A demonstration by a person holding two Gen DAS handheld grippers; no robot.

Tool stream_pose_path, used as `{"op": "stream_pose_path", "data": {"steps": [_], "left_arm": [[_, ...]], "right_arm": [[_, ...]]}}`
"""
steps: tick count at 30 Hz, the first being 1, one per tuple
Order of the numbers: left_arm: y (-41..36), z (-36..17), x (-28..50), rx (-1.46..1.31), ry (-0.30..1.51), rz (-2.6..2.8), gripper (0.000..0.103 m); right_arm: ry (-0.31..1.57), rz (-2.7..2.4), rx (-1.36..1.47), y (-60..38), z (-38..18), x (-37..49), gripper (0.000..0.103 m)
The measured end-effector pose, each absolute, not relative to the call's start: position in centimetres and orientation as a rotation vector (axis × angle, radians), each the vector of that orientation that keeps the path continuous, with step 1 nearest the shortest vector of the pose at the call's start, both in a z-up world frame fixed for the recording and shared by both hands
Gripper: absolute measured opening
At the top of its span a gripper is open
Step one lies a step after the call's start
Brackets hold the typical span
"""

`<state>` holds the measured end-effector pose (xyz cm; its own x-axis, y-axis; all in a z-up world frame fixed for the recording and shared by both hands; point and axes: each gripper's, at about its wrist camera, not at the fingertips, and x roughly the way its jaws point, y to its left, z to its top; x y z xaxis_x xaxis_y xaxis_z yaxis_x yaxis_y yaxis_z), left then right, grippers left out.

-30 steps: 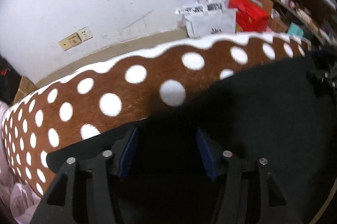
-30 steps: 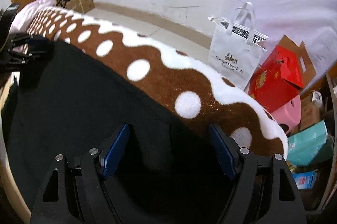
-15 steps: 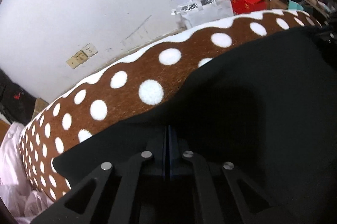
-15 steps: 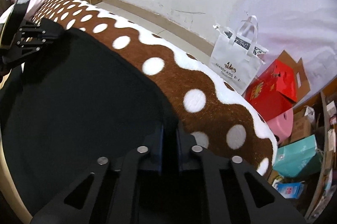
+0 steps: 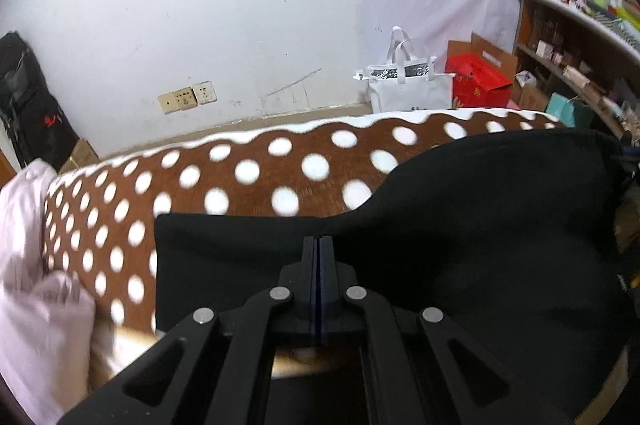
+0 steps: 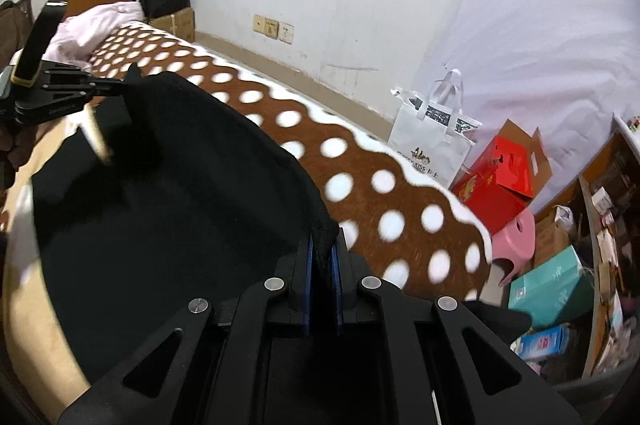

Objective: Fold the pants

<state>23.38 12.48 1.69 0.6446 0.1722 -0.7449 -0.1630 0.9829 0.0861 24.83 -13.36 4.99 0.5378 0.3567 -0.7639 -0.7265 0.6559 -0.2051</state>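
The black pants [image 5: 480, 225] lie over a brown blanket with white dots [image 5: 260, 169] on the bed. My left gripper [image 5: 319, 241] is shut on the pants' near edge and holds it lifted off the bed. My right gripper [image 6: 322, 245] is shut on a bunched edge of the pants [image 6: 168, 193] and holds it up too. In the right wrist view the left gripper [image 6: 120, 83] shows at the far left, pinching the cloth's other end. The cloth sags between the two grippers.
A pink quilt [image 5: 28, 265] lies at the bed's left end. Beyond the bed stand a white bag [image 6: 434, 141], a red box [image 6: 496, 181], a pink stool [image 6: 516, 241] and cluttered shelves [image 5: 580, 57]. A white wall with sockets [image 5: 186, 97] is behind.
Both grippers went from open to shut on the pants' edge. They then lifted it off the blanket, and both views now sit higher and show more of the blanket.
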Motion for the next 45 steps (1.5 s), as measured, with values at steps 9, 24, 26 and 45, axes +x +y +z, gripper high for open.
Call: {"op": "stream_pose_path", "data": {"steps": [9,24,26,45], "left_arm": [[10.8,-1.3,13.1,-0.136,0.951,0.171,0.001],[15.1,-4.0,6.2,-0.550,1.021,0.284,0.016],[16.5,-4.3,5.7,-0.626,1.006,0.330,0.027],[20.6,-8.5,7.9,-0.805,1.003,0.446,0.035]], "right_arm": [[0.936,0.710,-0.511,-16.4,-0.3,14.3,0.008],[1.189,0.513,-0.210,-19.7,-4.6,11.6,0.043],[1.199,0.465,-0.147,-20.5,-4.4,11.8,0.043],[1.282,0.274,0.442,-26.5,-7.8,13.2,0.044]]}}
